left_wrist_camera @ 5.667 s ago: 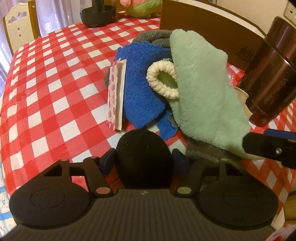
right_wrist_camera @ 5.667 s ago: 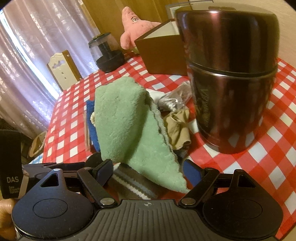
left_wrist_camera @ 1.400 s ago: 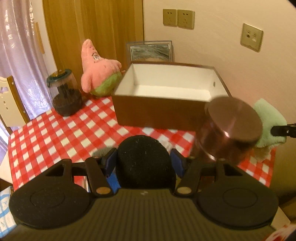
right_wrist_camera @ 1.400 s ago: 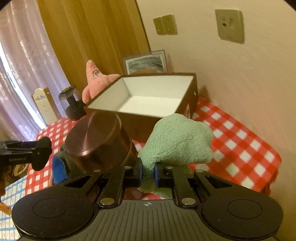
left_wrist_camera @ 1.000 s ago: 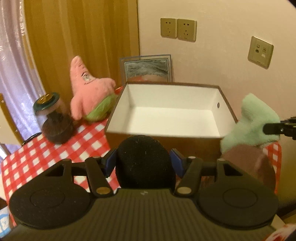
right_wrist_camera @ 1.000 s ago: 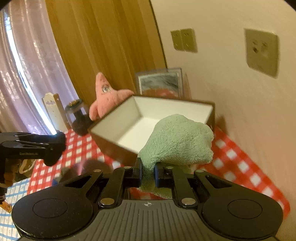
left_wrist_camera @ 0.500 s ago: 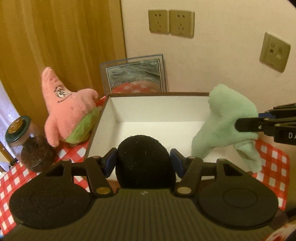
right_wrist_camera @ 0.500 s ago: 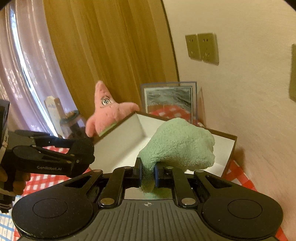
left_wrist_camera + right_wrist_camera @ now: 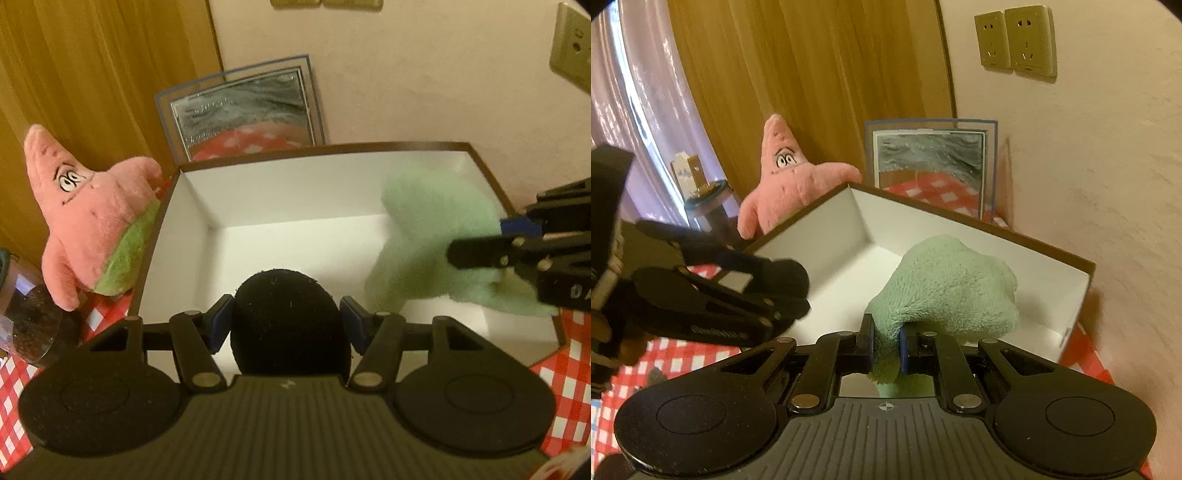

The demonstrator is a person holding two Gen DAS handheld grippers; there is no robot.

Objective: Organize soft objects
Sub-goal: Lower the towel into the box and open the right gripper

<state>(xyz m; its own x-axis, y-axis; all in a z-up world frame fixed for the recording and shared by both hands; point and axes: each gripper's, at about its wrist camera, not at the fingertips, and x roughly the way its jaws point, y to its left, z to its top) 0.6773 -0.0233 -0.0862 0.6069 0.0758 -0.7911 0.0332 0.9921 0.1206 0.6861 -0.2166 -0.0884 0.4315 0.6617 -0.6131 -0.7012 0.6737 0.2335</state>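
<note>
Green fleece cloth is pinched in the narrow jaws of the right gripper and hangs inside the white-lined box, at about 3 o'clock in the left wrist view; half a second ago it was still above the rim, so the drop-in looks nearly done and release is probably next. Left gripper clamps a black pouf-like soft object over the box's near edge, now closer than before. Pink star plush sits outside at 9 o'clock, unsorted.

Fluffy mint-green cloth, over open box
</note>
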